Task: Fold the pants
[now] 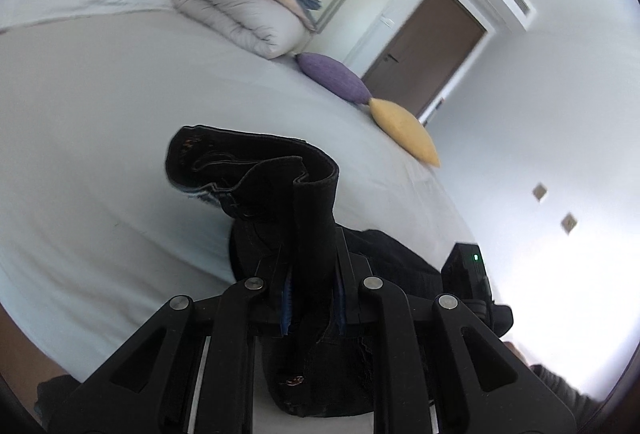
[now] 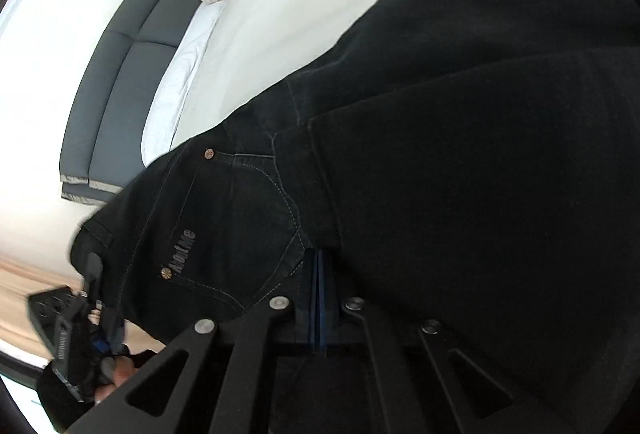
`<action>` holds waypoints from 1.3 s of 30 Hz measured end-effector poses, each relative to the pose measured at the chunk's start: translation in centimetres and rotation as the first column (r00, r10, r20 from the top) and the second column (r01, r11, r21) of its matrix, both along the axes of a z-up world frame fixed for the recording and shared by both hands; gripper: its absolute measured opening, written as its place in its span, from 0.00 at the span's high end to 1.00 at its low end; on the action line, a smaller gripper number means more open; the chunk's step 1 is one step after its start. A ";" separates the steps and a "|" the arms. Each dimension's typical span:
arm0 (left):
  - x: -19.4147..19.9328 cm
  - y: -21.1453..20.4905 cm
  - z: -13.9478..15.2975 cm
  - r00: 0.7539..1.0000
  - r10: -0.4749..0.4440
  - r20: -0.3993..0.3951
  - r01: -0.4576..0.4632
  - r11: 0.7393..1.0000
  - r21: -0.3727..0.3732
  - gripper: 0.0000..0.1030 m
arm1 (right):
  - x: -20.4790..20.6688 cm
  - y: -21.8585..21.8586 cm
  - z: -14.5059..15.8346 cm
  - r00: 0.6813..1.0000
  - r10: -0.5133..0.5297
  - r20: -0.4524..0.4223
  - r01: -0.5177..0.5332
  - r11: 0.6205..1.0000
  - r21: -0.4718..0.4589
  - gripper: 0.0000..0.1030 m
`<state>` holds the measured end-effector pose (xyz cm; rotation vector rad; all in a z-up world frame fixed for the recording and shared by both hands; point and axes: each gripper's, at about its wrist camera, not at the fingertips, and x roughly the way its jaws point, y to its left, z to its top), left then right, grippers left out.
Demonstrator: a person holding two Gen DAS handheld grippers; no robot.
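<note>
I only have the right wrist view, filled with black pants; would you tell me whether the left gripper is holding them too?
Observer: Yes, the left gripper is shut on a fold of the pants.
Operator: Thanks. Is anything else lying on the bed?
Observer: A purple cushion and a yellow cushion lie at the far edge of the bed.
Operator: And beyond them?
Observer: A brown door, closed.
</note>
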<state>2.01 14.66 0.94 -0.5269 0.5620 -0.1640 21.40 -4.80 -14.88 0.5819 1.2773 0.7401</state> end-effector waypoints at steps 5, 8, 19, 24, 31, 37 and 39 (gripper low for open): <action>1.2 -7.7 1.5 0.992 -0.127 0.010 0.123 0.974 0.190 0.86 | -0.9 -3.6 0.4 0.996 -0.069 -0.048 0.078 0.976 0.204 0.61; 1.5 -13.8 1.1 0.974 -0.225 -0.019 0.218 0.917 0.334 0.86 | -1.7 -7.9 1.5 0.989 -0.135 -0.058 0.147 0.927 0.346 0.28; -0.4 -31.0 -6.4 0.866 -0.448 -0.221 0.470 0.581 0.665 0.86 | -5.7 -14.6 1.6 0.992 -0.125 -0.007 0.120 0.938 0.325 0.11; -1.1 -33.4 -6.8 0.865 -0.453 -0.213 0.455 0.533 0.714 0.86 | -6.5 -15.2 1.6 0.990 -0.142 0.000 0.133 0.928 0.348 0.11; -3.9 -36.7 -7.7 0.846 -0.505 -0.172 0.389 0.364 0.846 0.86 | -5.9 -14.2 1.5 0.992 -0.125 -0.001 0.122 0.959 0.255 0.17; -4.4 -37.5 -8.6 0.843 -0.508 -0.179 0.393 0.353 0.849 0.86 | -5.3 -15.0 1.2 0.988 -0.153 -0.039 0.157 0.974 0.164 0.58; -4.6 -37.5 -8.5 0.842 -0.509 -0.180 0.391 0.345 0.853 0.86 | -5.2 -15.5 1.2 0.985 -0.169 -0.044 0.174 0.973 0.151 0.61</action>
